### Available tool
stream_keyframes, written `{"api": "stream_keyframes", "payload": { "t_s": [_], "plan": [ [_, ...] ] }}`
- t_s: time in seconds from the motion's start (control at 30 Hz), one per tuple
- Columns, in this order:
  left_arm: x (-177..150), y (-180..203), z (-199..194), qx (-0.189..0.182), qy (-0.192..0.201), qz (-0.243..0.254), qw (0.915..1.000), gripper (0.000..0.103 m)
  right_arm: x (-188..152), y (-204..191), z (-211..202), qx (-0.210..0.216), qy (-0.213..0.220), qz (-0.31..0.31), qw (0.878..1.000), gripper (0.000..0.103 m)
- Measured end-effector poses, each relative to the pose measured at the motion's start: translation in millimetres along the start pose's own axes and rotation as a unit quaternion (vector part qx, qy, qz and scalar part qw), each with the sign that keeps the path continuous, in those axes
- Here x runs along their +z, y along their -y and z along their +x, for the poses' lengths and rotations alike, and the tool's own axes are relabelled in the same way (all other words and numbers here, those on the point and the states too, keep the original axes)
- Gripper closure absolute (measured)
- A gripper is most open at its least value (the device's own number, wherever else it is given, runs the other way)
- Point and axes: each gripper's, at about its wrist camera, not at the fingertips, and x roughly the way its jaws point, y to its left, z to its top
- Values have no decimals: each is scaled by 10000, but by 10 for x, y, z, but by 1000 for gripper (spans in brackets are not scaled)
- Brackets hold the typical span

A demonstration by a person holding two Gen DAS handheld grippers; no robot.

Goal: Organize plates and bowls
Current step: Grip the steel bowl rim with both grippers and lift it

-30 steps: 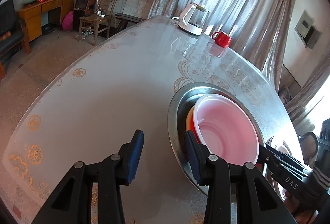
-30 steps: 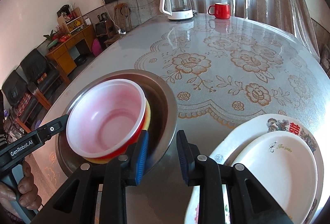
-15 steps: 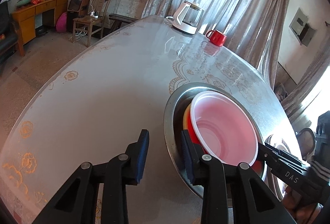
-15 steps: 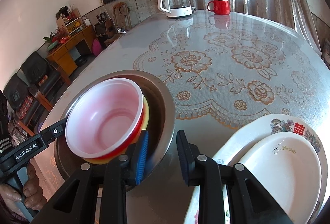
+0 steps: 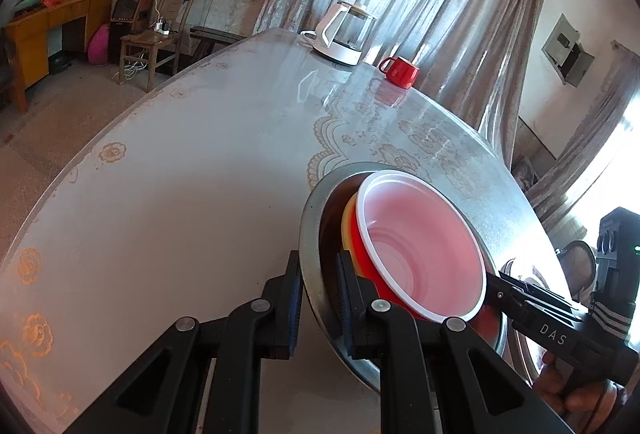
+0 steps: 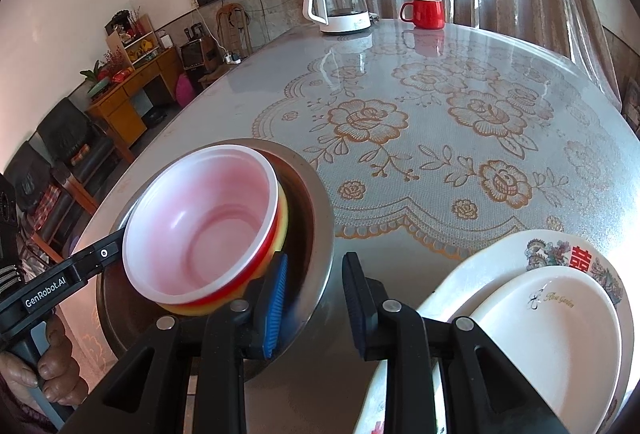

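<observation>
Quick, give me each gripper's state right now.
Left gripper: jaws have just been closing, now shut on the rim of the metal basin.
Right gripper: jaws straddle the basin's rim; whether they pinch it cannot be told.

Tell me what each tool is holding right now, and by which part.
The left tool has just closed onto the near rim of the steel basin, one pad outside, one inside. The right tool straddles the basin's opposite rim with a visible gap, gripping nothing.

Red bowl with pale pink inside, nested in a yellow bowl, both tilted inside a steel basin at table's 8 o'clock. White plate stacked on patterned plate at 4 o'clock.
</observation>
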Motion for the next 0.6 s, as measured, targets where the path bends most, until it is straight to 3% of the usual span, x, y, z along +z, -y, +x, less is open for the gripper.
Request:
{"api": "stream_keyframes", "payload": {
  "t_s": [0.37,0.5,0.6],
  "plan": [
    [-24,-51,-2,-194,-54,-184,9996,85,42,-17,90,167,-179,13,9997,82],
    [-47,46,-13,3,17,97,10000,86,33,-45,143,175,-241,23,9996,82],
    [-78,17,-38,-141,-1,34,9999,86,25,-44,133,171,-231,25,9996,83]
  ]
}}
